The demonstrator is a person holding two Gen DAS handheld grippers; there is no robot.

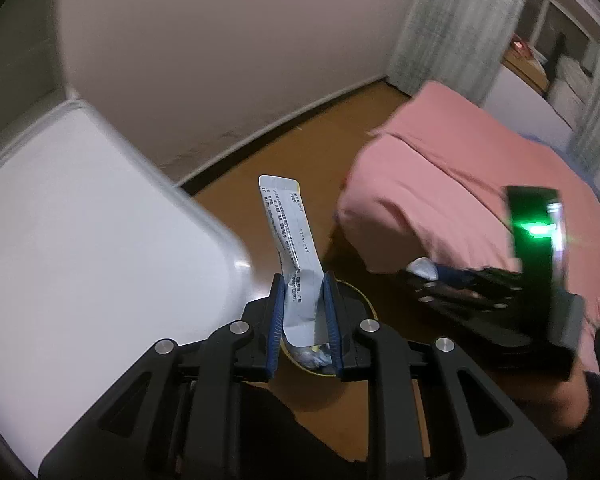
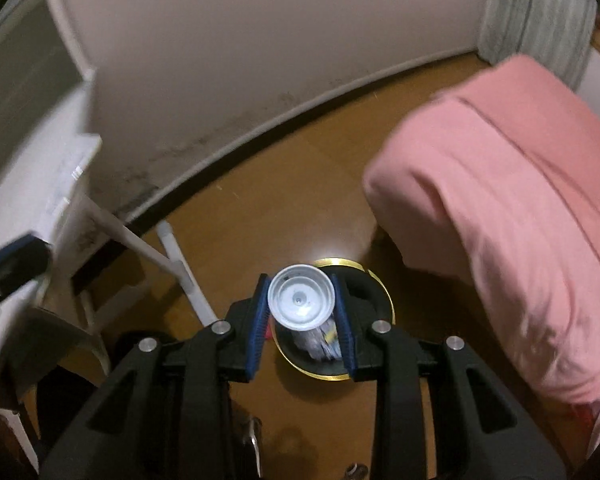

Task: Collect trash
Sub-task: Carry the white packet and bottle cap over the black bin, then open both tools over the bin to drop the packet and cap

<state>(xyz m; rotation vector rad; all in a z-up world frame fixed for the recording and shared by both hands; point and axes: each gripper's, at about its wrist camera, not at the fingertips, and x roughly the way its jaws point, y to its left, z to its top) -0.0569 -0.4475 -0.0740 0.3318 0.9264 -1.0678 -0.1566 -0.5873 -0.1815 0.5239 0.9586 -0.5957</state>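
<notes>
Left gripper (image 1: 304,320) clamps a silver wrapper (image 1: 290,240), right gripper (image 2: 302,312) clamps a plastic cup (image 2: 301,302), both above the bin (image 2: 382,280)

Pale wall (image 2: 260,40) meets brown wooden floor (image 2: 280,184); pink-covered bed (image 2: 520,208) at right; grey curtain (image 1: 456,20) beyond; white worktop (image 1: 80,240) at left.

Two grippers over a bin, between table and bed

The left gripper (image 1: 304,316) holds a wrapper (image 1: 296,256) upright between its pads, above the bin (image 1: 364,292) on the floor (image 1: 300,152). The right gripper (image 2: 302,312) clamps a cap (image 2: 301,302) directly over the same bin (image 2: 380,280), which has trash in it. The table (image 1: 80,220) stands left of the bin, the bed (image 1: 460,184) right of it, the wall (image 1: 220,60) behind. Seen from the left wrist, the right gripper (image 1: 424,276) lies to the right, in front of the bed.
</notes>
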